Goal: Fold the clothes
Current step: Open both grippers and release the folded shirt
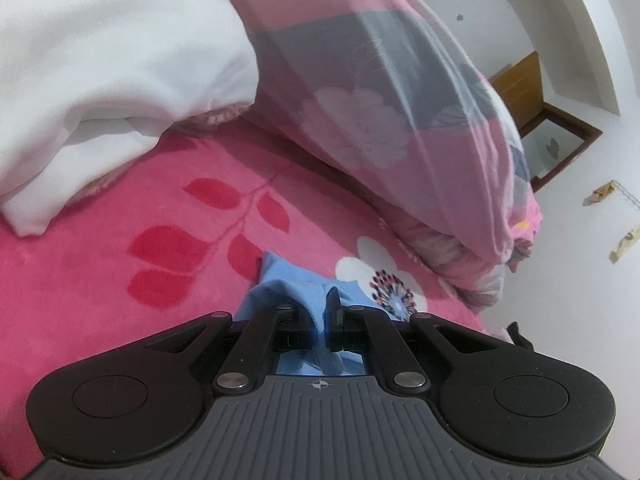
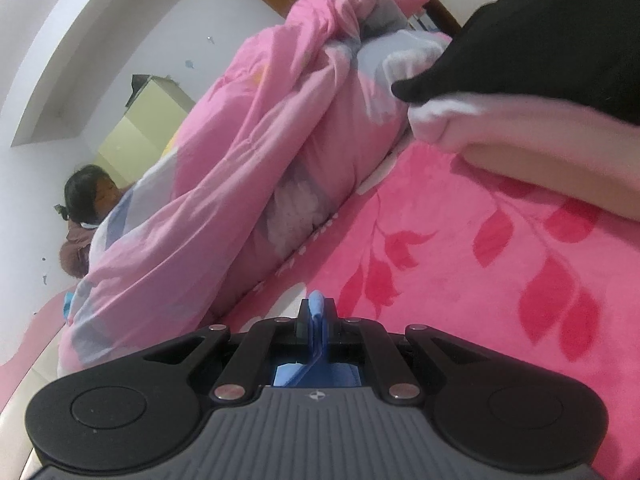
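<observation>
Both my grippers are pinching the same soft light-blue cloth garment (image 1: 280, 288) just above the fuzzy pink leaf-print blanket (image 1: 100, 272): left gripper (image 1: 320, 312) clamps a bunched fold, right gripper (image 2: 316, 316) squeezes a thin edge. Rolled pink floral quilt (image 2: 248, 168) sits just beyond.

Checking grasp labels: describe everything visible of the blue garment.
The blue garment is light blue, soft, knit-looking cloth, bunched and creased rather than flat. The left gripper is shut on a gathered fold, with loose fabric spreading ahead onto the pink floral blanket. The right gripper pinches a thin edge that stands up between its fingers. More blue shows beneath both grippers. Its full shape is hidden.
</observation>
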A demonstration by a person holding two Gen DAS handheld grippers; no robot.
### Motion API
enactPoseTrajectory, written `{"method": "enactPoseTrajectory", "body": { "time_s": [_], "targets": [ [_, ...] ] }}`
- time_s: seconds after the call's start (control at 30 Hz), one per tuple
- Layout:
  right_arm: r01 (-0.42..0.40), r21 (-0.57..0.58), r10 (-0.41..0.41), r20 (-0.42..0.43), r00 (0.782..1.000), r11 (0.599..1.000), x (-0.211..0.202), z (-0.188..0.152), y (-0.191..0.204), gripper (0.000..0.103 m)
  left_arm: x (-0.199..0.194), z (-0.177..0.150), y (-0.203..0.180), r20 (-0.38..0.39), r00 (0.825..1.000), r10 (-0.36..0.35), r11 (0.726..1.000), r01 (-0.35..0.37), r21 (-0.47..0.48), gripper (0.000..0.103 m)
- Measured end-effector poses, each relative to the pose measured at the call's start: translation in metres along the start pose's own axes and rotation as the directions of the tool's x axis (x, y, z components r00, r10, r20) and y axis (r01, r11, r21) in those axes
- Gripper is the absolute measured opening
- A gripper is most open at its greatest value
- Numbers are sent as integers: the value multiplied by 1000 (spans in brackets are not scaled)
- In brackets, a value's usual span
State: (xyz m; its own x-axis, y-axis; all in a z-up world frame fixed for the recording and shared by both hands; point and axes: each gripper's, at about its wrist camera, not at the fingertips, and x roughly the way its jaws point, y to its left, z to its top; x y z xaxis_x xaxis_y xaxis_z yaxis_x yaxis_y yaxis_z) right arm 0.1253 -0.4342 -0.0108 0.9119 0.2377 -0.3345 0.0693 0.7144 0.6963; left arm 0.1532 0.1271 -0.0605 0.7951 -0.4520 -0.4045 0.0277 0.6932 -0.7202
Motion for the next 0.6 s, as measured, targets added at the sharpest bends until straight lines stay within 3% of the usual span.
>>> {"method": "enactPoseTrajectory", "body": {
  "time_s": [0.13,0.3,0.37,0.43,0.5,0.53,0.6],
  "targets": [
    [-12,22,13,-30,999,1000,25,-2,-9,3,18,2,11,-13,999,39,999,-39,3,2],
    [-26,117,39,-113,993,993,58,-4,-32,5,39,6,32,-78,996,54,994,-61,-91,9],
    [1,194,30,-157,987,981,70,-3,-45,10,41,9,41,-98,995,33,984,-50,-171,18],
    [50,296,7,-190,982,954,76,-1,-61,35,37,13,48,-99,995,0,968,-25,-251,32],
    [9,400,68,-176,982,917,73,1,-76,37,29,16,50,-94,996,-11,954,-18,-299,46],
    [0,435,81,-167,983,901,68,2,-79,42,25,17,47,-95,996,-5,952,-24,-305,55],
    [-6,481,89,-151,985,877,56,4,-84,50,15,19,39,-100,995,13,955,-42,-293,64]
  ]
}}
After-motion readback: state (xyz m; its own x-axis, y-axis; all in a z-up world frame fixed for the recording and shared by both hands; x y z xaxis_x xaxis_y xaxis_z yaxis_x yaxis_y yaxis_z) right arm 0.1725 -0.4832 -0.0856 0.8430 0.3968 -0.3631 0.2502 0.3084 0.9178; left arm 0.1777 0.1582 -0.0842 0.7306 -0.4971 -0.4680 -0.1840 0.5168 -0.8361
